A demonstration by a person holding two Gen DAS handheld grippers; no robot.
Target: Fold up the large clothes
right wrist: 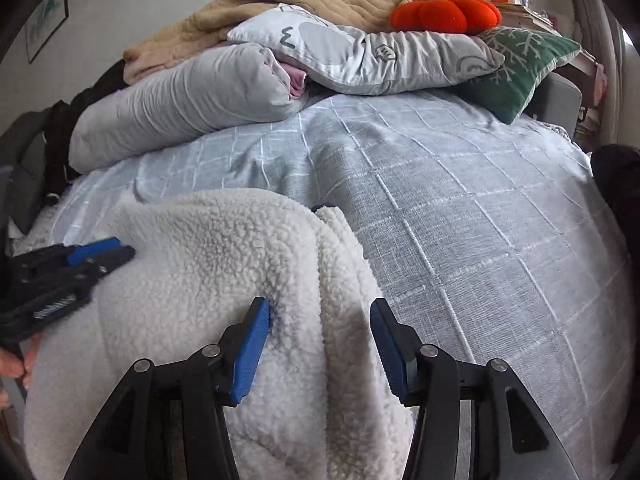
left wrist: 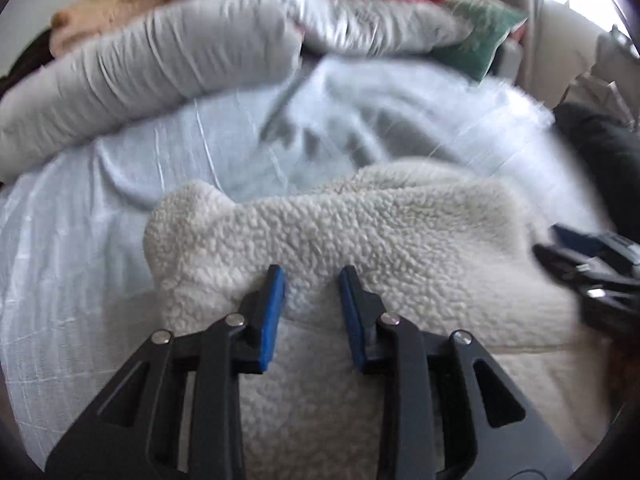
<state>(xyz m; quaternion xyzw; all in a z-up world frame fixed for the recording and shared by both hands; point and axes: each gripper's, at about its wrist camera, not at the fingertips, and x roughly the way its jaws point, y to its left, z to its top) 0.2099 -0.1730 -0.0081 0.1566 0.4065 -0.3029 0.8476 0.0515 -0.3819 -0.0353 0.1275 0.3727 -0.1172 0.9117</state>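
Left tongs [left wrist: 312, 276]: my jaws stand apart over the white sherpa fleece [left wrist: 360, 232], gripping nothing; the fleece lies bunched on the pale blue checked bedspread [left wrist: 80, 220], and the right tongs [left wrist: 560, 256] show at its far edge.

Right tongs [right wrist: 320, 312]: jaws apart, straddling a thick fold of fleece [right wrist: 200, 260]. An orange pumpkin plush [right wrist: 444, 14] tops the pillows [right wrist: 180, 96].

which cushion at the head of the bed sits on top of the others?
The orange pumpkin-shaped plush cushion. It rests on the grey-and-white printed pillow, beside the green snowflake-pattern cushion; the rolled grey pillow lies on the bedspread.
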